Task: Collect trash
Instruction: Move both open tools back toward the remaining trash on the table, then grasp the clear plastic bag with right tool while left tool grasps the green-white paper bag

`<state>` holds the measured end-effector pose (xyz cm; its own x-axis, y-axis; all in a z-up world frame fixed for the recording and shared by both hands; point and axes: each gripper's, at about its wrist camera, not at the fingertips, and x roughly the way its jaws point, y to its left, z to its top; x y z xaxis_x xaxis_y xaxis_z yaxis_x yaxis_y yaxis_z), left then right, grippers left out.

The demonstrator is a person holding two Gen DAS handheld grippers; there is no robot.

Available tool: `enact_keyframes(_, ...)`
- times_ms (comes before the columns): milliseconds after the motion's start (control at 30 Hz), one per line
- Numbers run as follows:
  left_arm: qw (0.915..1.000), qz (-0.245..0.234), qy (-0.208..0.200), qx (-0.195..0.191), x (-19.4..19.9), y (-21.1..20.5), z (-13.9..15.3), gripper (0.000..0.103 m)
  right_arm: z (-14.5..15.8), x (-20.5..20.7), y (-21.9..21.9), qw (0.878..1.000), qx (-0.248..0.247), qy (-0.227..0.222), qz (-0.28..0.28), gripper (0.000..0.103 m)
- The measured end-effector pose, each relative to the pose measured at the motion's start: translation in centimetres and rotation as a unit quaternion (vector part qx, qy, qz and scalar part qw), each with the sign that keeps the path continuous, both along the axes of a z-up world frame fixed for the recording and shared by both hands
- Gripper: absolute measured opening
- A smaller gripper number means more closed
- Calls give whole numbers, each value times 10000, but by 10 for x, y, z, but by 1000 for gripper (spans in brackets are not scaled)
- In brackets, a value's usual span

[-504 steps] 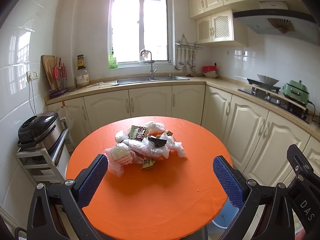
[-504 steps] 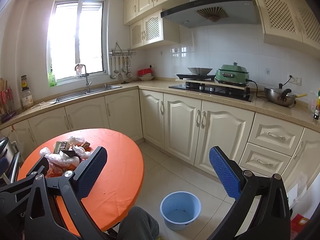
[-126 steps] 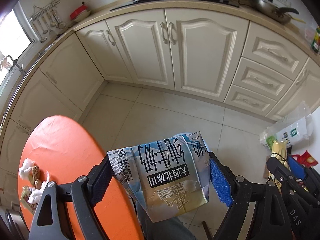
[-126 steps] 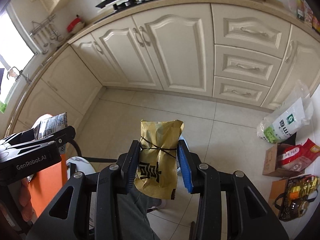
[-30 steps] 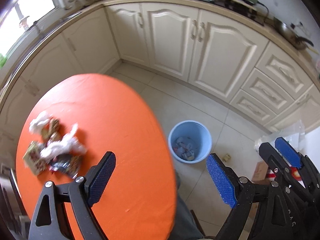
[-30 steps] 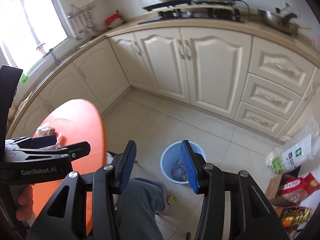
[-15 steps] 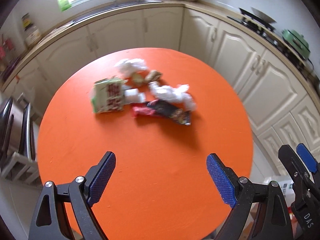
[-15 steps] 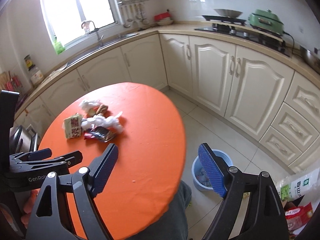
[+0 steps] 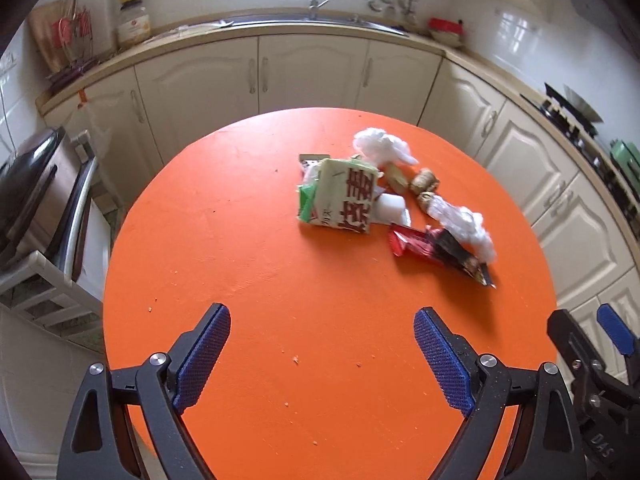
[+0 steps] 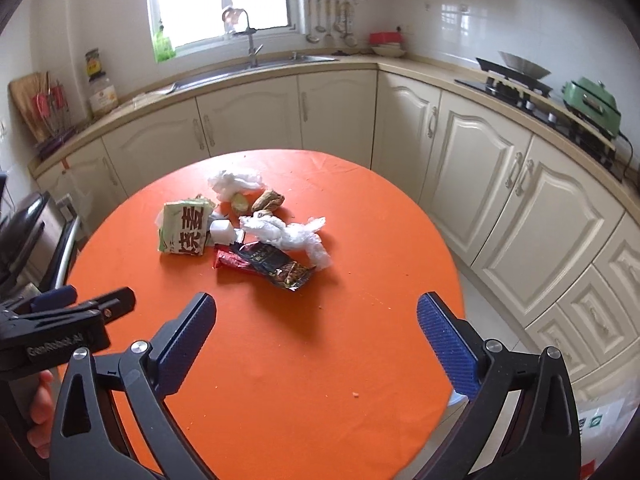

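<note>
The round orange table (image 9: 248, 264) fills the middle of both views, and the trash lies in a loose heap on it, right of centre in the left wrist view and left of centre in the right wrist view. The heap holds a flattened green-and-white carton with dark red characters (image 9: 340, 200), a dark red and black foil snack wrapper (image 9: 436, 250) just below it, a crumpled clear plastic bag (image 9: 460, 222) touching the wrapper, a wad of white tissue (image 9: 382, 146) at the far edge, and small brown scraps (image 9: 426, 180) between them.

The left gripper (image 9: 322, 354), at the bottom of its view, has its blue pads spread wide over bare tabletop with nothing between them. The right gripper (image 10: 316, 342) has its jaws opening, also empty, over bare table short of the wrapper (image 10: 264, 264).

No bin shows whole in either view. The right wrist view alone shows the green lidded cooker (image 10: 592, 104) on the stove at upper right, a white printed bag (image 10: 600, 420) on the floor at lower right, and fingers (image 10: 40, 400) on the left gripper's handle at lower left. The left wrist view alone shows the dark appliance on a white rack (image 9: 32, 184) at the left edge.
</note>
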<state>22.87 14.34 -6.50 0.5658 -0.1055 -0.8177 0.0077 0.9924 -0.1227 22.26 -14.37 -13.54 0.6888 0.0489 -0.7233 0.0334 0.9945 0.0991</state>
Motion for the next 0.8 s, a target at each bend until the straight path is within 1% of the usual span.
enact_keyframes(67, 9998, 45, 98, -141, 2, 11, -6, 91, -8, 11, 8, 9998, -105, 91, 134, 102)
enact_keyframes(200, 9995, 146, 226, -172, 18, 19, -16, 91, -23, 34, 20, 9983, -266, 294, 432, 102)
enact_keyframes(300, 9991, 163, 302, -250, 31, 31, -20, 91, -31, 55, 22, 9974, -348, 410, 471, 102)
enact_keyframes(367, 9992, 174, 305, -210, 38, 34, -22, 91, -36, 70, 19, 9970, -326, 511, 487, 102)
enact_keyframes(467, 9991, 159, 360, -180, 63, 32, -30, 91, -44, 91, 13, 9964, -315, 681, 389, 102)
enact_keyframes(600, 9987, 122, 475, -169, 93, 29, -36, 91, -57, 119, 3, 9949, -157, 939, 341, 102)
enact_keyframes(667, 9987, 79, 498, -110, 105, 26, -37, 91, -64, 130, 2, 9934, -80, 1068, 408, 102)
enact_keyframes(767, 9977, -100, 636, -188, 126, 21, -40, 91, -79, 146, 4, 9897, -26, 1314, 561, 99)
enact_keyframes(800, 9970, -177, 718, -236, 133, 19, -41, 91, -82, 148, 4, 9890, -33, 1357, 588, 94)
